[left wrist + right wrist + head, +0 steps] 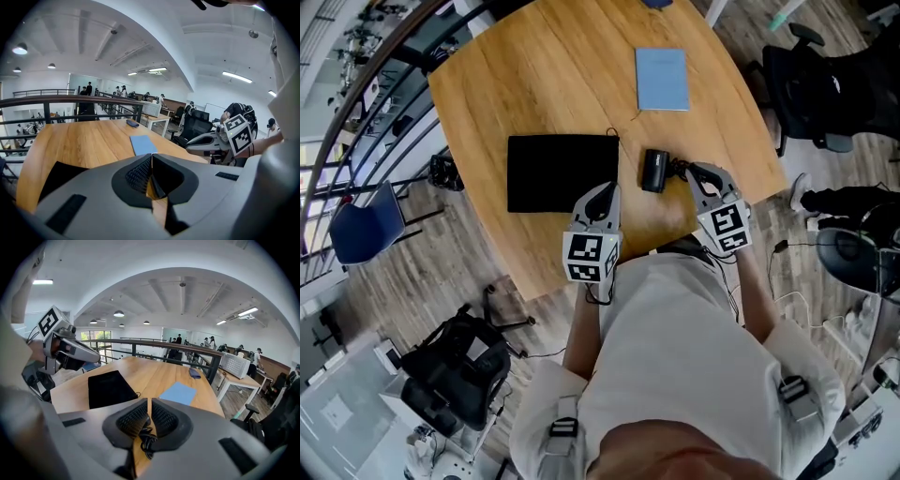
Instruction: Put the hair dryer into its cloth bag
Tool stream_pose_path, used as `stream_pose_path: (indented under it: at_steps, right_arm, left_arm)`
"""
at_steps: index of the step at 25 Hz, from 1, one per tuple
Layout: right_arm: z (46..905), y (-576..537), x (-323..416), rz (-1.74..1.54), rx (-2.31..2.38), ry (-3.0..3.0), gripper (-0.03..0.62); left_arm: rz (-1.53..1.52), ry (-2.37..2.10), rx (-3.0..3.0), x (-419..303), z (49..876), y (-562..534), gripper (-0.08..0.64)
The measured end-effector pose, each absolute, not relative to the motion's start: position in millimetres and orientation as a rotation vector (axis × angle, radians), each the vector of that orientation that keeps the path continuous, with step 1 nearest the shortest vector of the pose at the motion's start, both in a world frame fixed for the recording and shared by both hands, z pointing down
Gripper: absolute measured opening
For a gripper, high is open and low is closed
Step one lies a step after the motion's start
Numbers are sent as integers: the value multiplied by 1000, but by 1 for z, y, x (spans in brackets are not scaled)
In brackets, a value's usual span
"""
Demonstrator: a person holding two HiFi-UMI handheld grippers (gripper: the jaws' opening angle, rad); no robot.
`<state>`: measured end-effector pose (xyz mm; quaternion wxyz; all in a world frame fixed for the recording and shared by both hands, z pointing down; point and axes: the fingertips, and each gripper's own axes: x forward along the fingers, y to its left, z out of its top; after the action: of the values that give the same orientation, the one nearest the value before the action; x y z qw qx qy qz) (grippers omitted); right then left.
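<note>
The black cloth bag (562,173) lies flat on the wooden table (534,75). To its right lies the small black hair dryer (654,171), with its cord (679,169) bunched beside it. My left gripper (604,190) is shut and empty, just off the bag's near right corner. My right gripper (695,172) is also shut and empty, just right of the dryer, over the cord. In the right gripper view the bag (108,387) is ahead left and the cord (147,440) shows under the shut jaws. The left gripper view shows the bag (58,176) at lower left.
A light blue notebook (662,79) lies farther back on the table, with a small dark item (656,3) at the far edge. Black office chairs (825,89) stand to the right. A blue chair (366,225) and a railing are off the table's left side.
</note>
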<state>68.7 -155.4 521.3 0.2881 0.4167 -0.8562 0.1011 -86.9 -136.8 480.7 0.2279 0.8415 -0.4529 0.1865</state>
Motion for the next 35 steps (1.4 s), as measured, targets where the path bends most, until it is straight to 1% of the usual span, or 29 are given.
stream_pose_path:
  at_steps: [6, 7, 8, 9, 23, 28, 35]
  right_arm:
    - [552, -154, 71, 222, 1001, -2231, 28]
    - [556, -154, 72, 219, 984, -2224, 41]
    - [561, -154, 72, 221, 965, -2218, 80]
    - [567, -153, 72, 226, 945, -2213, 97]
    - [626, -150, 85, 152, 737, -2095, 181]
    - [646, -146, 86, 129, 653, -2062, 239]
    - [674, -147, 88, 139, 601, -2042, 285]
  left_arm:
    - [560, -1228, 2290, -80, 498, -133, 20]
    - [566, -1224, 2287, -79, 501, -132, 20]
    - [570, -1220, 2284, -77, 503, -132, 20]
    - [573, -1216, 2283, -76, 506, -132, 20]
    - [616, -1130, 2284, -43, 526, -135, 20]
    - [634, -1102, 2292, -34, 530, -135, 20]
    - [663, -1079, 2283, -28, 543, -136, 20]
